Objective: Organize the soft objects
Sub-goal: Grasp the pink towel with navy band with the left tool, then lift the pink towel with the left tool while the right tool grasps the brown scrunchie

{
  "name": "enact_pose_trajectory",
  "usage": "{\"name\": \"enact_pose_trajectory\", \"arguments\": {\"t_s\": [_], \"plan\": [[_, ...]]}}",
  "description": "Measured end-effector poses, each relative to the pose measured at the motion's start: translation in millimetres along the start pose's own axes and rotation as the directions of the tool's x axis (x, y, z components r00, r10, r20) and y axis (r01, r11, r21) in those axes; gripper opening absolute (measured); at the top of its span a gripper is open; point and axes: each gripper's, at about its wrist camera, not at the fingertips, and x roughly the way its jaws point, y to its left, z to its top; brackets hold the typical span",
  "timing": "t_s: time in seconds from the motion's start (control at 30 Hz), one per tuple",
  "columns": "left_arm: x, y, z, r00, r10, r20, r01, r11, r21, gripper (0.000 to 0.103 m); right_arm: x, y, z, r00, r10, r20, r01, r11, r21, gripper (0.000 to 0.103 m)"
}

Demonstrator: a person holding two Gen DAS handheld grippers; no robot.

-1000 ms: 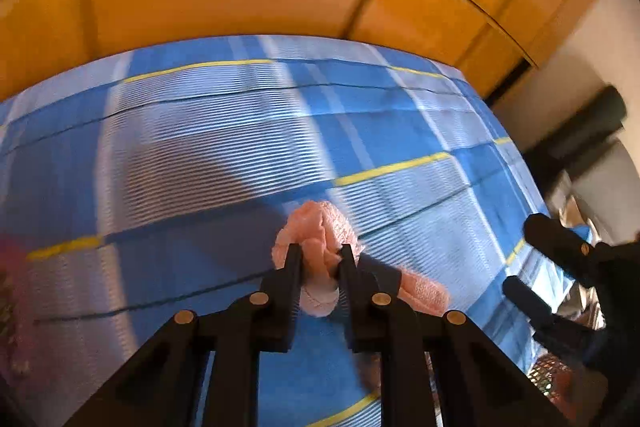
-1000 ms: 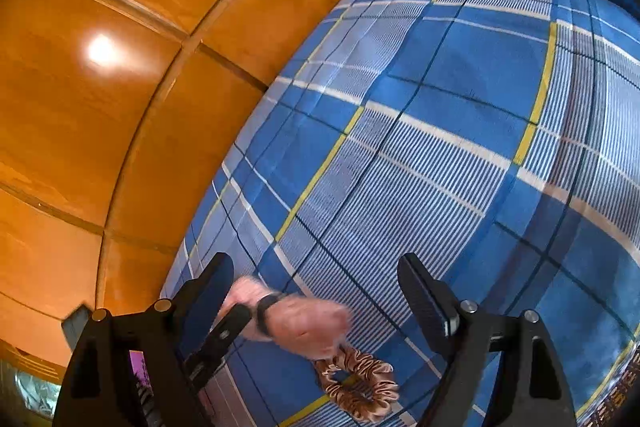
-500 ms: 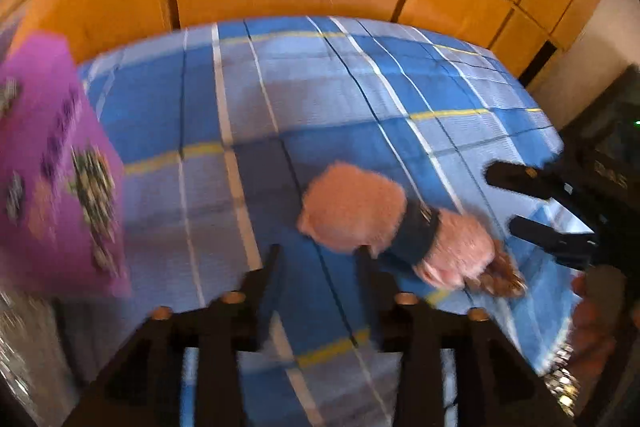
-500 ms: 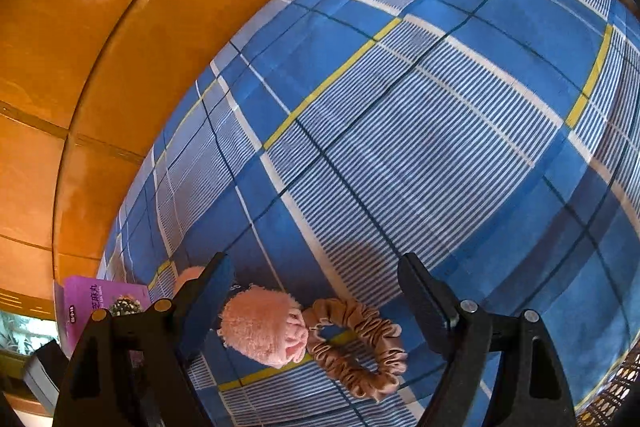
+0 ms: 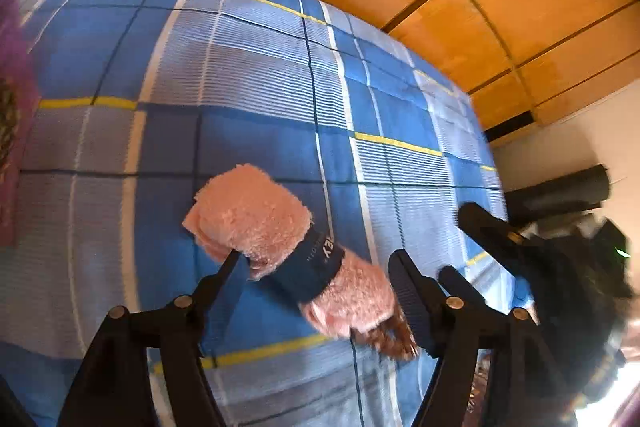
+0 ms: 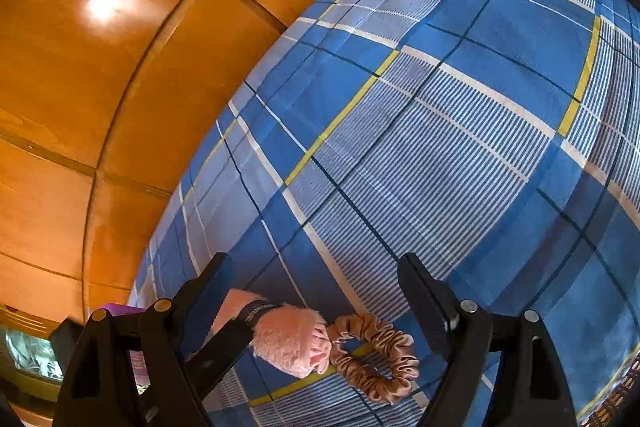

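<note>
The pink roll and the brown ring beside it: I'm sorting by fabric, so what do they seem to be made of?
The pink roll looks like plush fleece or terry, matte, with a fuzzy raised pile; a smooth dark blue band wraps its middle. The brown ring looks like a satin or silk-like scrunchie: it has a soft sheen and tight gathered ruffles. The exact fibre cannot be told.

the scrunchie (image 5: 386, 341) is mostly hidden behind the pink towel roll (image 5: 280, 247), and the purple box (image 5: 12, 75) is cut off by the edge.
</note>
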Motion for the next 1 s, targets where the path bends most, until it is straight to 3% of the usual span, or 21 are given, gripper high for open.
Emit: {"name": "enact_pose_trajectory", "arguments": {"t_s": [0.13,0.2,0.23,0.33,0.37,0.43,0.57,0.63,0.77,0.83,1.0], "plan": [[20,-19,4,0.994,0.110,-0.008,-0.110,0.994,0.022,0.094,1,5,2,1.000,0.014,0.001,-0.014,1.000,-0.007,0.086],[27,-29,1,0.989,0.147,-0.008,-0.146,0.987,0.072,0.098,4,7,3,1.000,0.015,-0.006,-0.015,1.000,-0.012,0.086],[27,-32,-2,0.986,0.164,0.007,-0.164,0.980,0.109,0.094,5,7,3,1.000,0.018,-0.010,-0.018,1.000,-0.012,0.086],[18,-26,-10,0.979,0.201,0.039,-0.205,0.962,0.180,0.061,8,5,3,0.999,0.029,-0.028,-0.029,1.000,0.002,0.086],[12,-20,-12,0.984,0.170,0.044,-0.176,0.963,0.202,0.054,9,5,4,0.999,0.031,-0.032,-0.031,1.000,0.005,0.086],[1,-5,-15,0.991,0.129,0.036,-0.134,0.964,0.229,0.050,9,5,3,0.999,0.026,-0.037,-0.026,1.000,0.005,0.086],[-17,16,-26,0.993,0.110,0.036,-0.116,0.960,0.254,0.049,23,13,-2,0.994,-0.033,-0.102,0.027,0.998,-0.053,0.086],[-26,22,-34,0.992,0.117,0.044,-0.125,0.942,0.312,0.049,33,20,-5,0.986,-0.081,-0.148,0.065,0.992,-0.112,0.086],[-36,35,-47,0.992,0.114,0.059,-0.128,0.909,0.395,0.050,55,45,-15,0.936,-0.236,-0.260,0.129,0.920,-0.370,0.086],[-38,42,-49,0.994,0.096,0.056,-0.110,0.912,0.395,0.050,60,54,-23,0.900,-0.321,-0.296,0.156,0.870,-0.467,0.086],[-31,48,-46,0.995,0.088,0.044,-0.097,0.936,0.340,0.054,68,69,-39,0.817,-0.507,-0.273,0.227,0.719,-0.657,0.086]]}}
